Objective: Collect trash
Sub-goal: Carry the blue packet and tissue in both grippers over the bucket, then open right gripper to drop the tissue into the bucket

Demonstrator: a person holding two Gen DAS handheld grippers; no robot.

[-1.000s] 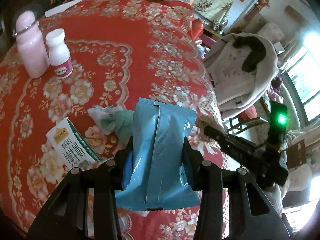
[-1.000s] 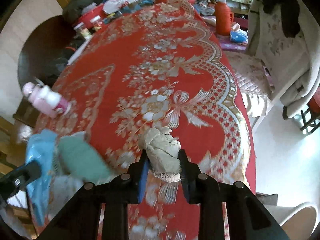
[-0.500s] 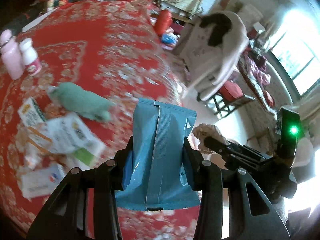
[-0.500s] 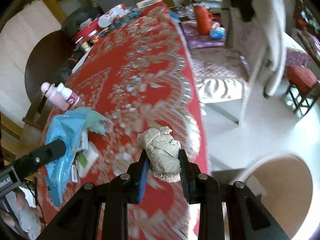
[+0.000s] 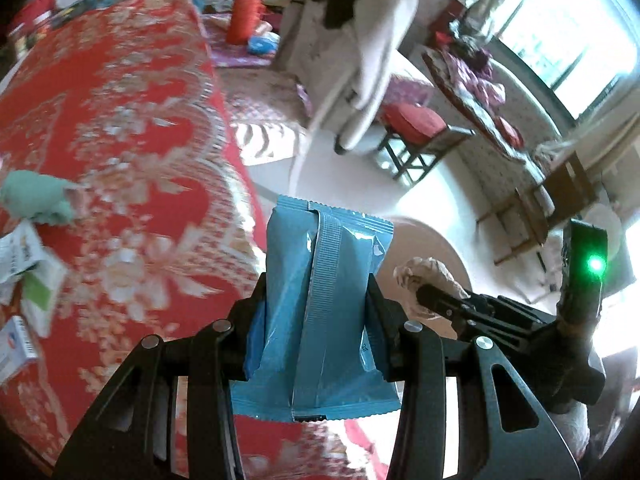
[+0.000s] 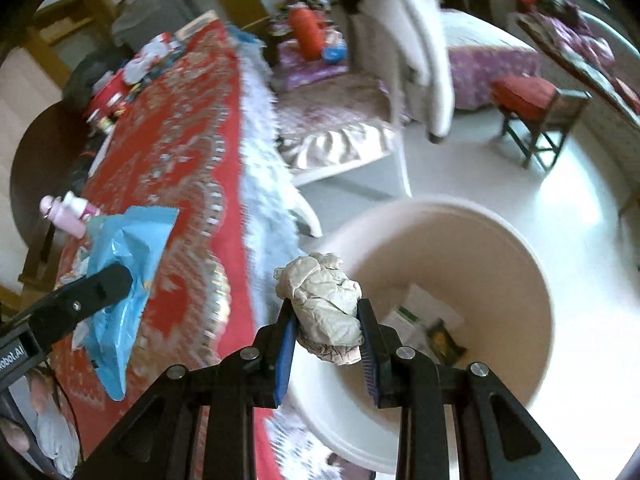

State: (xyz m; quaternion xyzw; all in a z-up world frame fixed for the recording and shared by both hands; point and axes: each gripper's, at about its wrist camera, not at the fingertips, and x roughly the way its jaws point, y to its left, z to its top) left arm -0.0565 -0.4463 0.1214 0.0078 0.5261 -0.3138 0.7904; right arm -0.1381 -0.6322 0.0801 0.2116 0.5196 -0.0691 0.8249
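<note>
Spreading widest before you is the counter (image 6: 168, 128), draped in a red cloth woven with pale floral and scalloped patterns, its fringed edge hanging beside the bin. That bin (image 6: 532, 280), a round, smooth cream tub, stands on the glossy white floor just off the counter's edge, with a few flat printed wrappers lying at its bottom. Over the counter's edge, your left tongs (image 5: 316, 312) grip a flat blue wrapper (image 5: 324, 280), a shiny plastic pouch with a ribbed back seam and serrated ends, standing upright between the pads. Nearer the bin, your right tongs (image 6: 326, 332) are clamped on a crumpled paper wad (image 6: 320, 288), beige, creased and lumpy, which hangs above the bin's near rim. Back on the counter, away from the bin, lie a soft green crumpled wad (image 5: 36, 196) and some small printed cartons (image 5: 20, 252), blurred.
</note>
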